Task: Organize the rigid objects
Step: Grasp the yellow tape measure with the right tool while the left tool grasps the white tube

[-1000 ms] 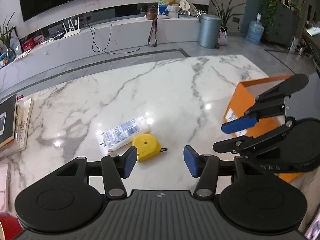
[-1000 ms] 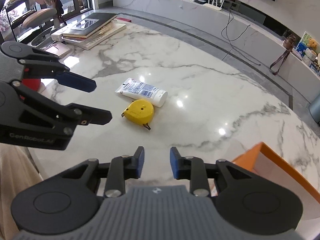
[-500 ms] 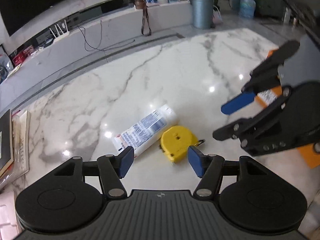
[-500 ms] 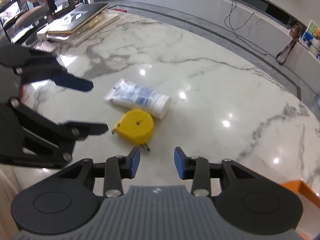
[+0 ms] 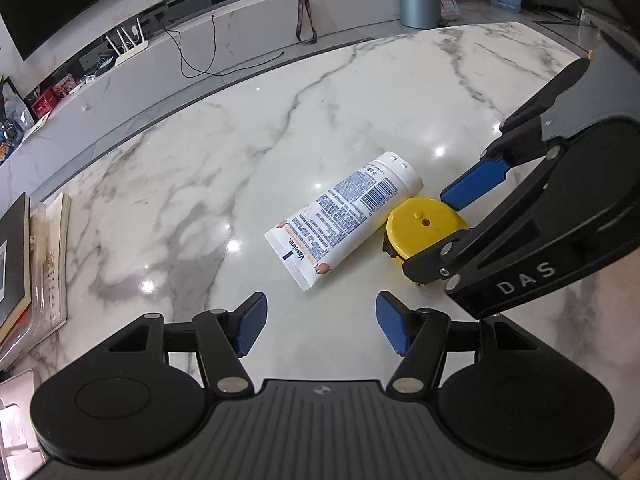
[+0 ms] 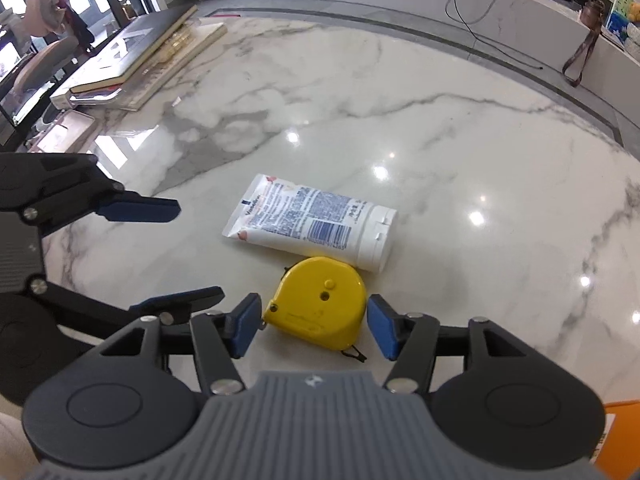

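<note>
Left wrist view: the left tool (image 5: 321, 326) hovers released above the marble desk (image 5: 280, 128), short of a white Vaseline tube (image 5: 344, 216) lying flat, its side against a yellow tape measure (image 5: 422, 232).

Right wrist view: the right tool (image 6: 313, 326) stands spread, its blue pads (image 6: 246, 324) bracketing the tape measure (image 6: 318, 312) without clear contact. The pick-up appears under way; next, closing squarely on the casing looks necessary, then carrying it toward the orange box (image 6: 622, 432).

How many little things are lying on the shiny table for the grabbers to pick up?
2. A round yellow plastic tape measure lies between the right gripper's open fingers, and a white squeeze tube of lotion lies just beyond it. The books at the table's edge are not counted.
</note>
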`<state>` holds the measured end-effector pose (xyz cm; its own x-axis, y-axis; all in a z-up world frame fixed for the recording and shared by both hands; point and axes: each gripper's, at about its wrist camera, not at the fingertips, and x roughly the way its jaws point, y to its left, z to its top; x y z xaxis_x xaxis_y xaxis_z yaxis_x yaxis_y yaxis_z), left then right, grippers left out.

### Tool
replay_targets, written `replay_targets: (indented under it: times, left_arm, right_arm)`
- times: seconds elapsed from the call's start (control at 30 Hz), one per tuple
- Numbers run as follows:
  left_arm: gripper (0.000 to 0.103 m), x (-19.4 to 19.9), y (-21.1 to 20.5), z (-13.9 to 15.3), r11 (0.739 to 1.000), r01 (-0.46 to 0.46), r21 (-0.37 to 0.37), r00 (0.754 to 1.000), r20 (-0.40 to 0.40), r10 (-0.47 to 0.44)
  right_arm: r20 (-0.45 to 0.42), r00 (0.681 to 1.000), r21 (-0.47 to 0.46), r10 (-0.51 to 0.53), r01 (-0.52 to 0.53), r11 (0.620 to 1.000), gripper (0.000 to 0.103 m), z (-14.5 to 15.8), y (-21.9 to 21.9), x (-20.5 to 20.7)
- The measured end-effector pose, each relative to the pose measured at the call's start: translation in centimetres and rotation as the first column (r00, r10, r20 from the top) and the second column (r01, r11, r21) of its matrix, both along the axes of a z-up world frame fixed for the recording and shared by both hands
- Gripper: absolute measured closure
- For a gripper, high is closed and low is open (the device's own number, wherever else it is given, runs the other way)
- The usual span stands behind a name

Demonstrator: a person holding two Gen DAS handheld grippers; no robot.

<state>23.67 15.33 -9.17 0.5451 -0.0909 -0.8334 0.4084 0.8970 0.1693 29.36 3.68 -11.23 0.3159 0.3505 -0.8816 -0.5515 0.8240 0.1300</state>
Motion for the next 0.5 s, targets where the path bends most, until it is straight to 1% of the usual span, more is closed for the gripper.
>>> replay_targets:
  times: [0.13, 0.23, 0.37, 0.5]
  left_arm:
    - [0.026, 0.1, 0.0, -0.2, 1.000, 0.011, -0.002, 1.000, 0.005, -0.011]
    - [0.022, 0.2, 0.0, -0.3, 1.000, 0.020, -0.012, 1.000, 0.009, -0.020]
    - [0.020, 0.5, -0.6, -0.1, 0.997, 0.073, 0.004, 0.997, 0.036, -0.073]
    - [0.018, 1.6, -1.5, 0.0, 0.989, 0.147, 0.028, 0.987, 0.063, -0.148]
  right_arm:
    - [-0.017, 1.000, 0.000, -0.006, 0.006, 1.000, 0.044, -0.5, 0.0, 0.3]
    - [-0.020, 1.000, -0.003, 0.001, -0.001, 1.000, 0.044, -0.3, -0.4, 0.3]
    - [-0.018, 1.000, -0.052, 0.023, -0.024, 0.998, 0.044, -0.1, -1.4, 0.4]
    - [-0.023, 0.999, -0.109, 0.034, -0.036, 0.993, 0.044, 0.1, -3.4, 0.8]
